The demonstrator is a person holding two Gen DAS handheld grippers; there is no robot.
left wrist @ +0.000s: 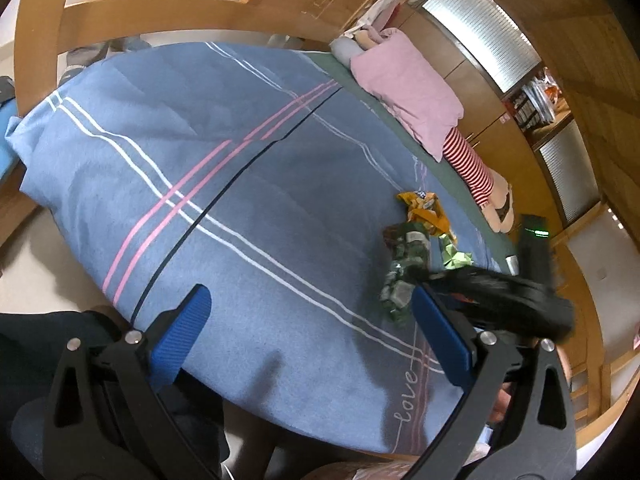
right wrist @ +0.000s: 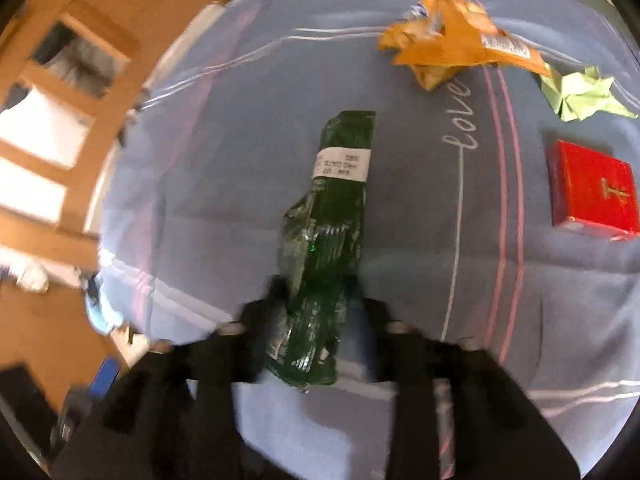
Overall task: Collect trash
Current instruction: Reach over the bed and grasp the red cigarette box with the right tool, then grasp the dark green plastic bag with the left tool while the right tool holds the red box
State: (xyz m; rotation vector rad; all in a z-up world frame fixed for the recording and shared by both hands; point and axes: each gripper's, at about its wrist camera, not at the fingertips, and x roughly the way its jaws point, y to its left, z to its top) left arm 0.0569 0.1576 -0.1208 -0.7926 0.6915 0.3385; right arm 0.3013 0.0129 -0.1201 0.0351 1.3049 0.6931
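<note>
Left wrist view: left gripper (left wrist: pixel 316 336) hangs over the bedspread (left wrist: pixel 240 200), blue fingers (left wrist: pixel 182 336) spread wide with nothing between them
Trash, left view: green wrapper (left wrist: pixel 402 276), orange wrapper (left wrist: pixel 424 210) and green paper (left wrist: pixel 456 256) lie close together on the bedspread, near the far edge
Right gripper, left view: a blurred black shape (left wrist: pixel 500 296) just beside the green wrapper; its fingers can't be read here
Right wrist view: right gripper (right wrist: pixel 316 320) straddles the near end of the green wrapper (right wrist: pixel 332 232), which runs lengthwise away from it; the jaws look parted, not pressing yet
Other items, right view: orange wrapper (right wrist: pixel 452 36) and green paper (right wrist: pixel 580 92) lie beyond, red box (right wrist: pixel 592 192) off to the side
Step, judged: closing on the green wrapper
How to do it well: centre the wrapper between the fingers, dip until the tips press the fabric, close firmly since the foil is thin and slippery, then lift straight so no cloth gets pinched
Hard to make out: right fingertips are smeared by motion, so contact is uncertain; no bin shows in either view; the label print is unreadable
</note>
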